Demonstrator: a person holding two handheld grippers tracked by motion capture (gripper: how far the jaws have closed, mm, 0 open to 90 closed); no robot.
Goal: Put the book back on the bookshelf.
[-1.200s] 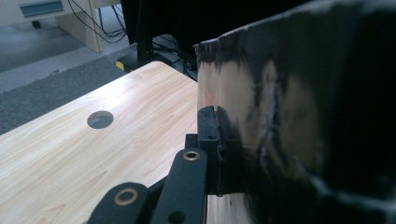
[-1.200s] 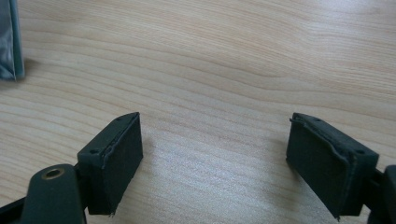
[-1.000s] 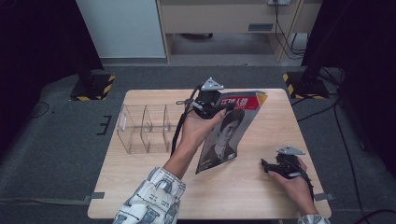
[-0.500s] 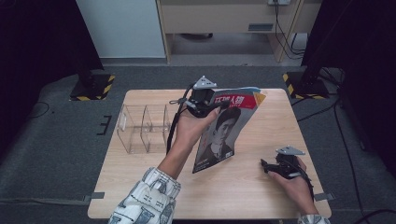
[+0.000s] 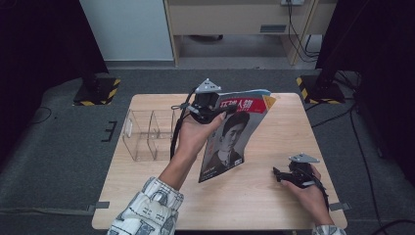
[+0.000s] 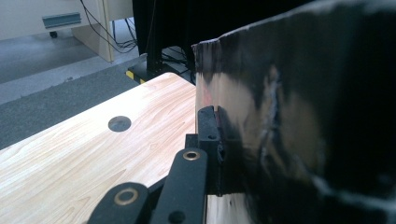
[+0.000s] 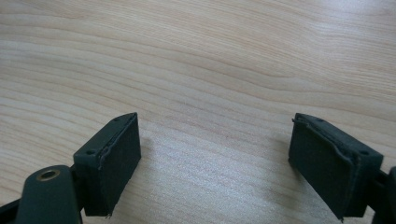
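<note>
A magazine (image 5: pixel 235 137) with a portrait cover and a red title band is held up off the wooden table (image 5: pixel 147 191), tilted with its lower corner hanging toward the tabletop. My left gripper (image 5: pixel 213 108) is shut on the magazine's upper left edge. In the left gripper view the jaws pinch the dark glossy cover (image 6: pixel 299 121) tight. My right gripper (image 5: pixel 280 175) rests low at the table's right front, jaws open. In the right gripper view its black pads (image 7: pixel 112 158) stand wide apart over bare wood, nothing between them.
A clear acrylic rack (image 5: pixel 147 133) with upright dividers stands on the table's left half, just left of my left forearm. Yellow-black striped stand bases (image 5: pixel 98 90) sit on the grey floor beyond both far corners. A round cable hole (image 6: pixel 119 123) marks the tabletop.
My left gripper has lifted the magazine a little and swung it more upright and toward the left. The right gripper has stayed where it was.
</note>
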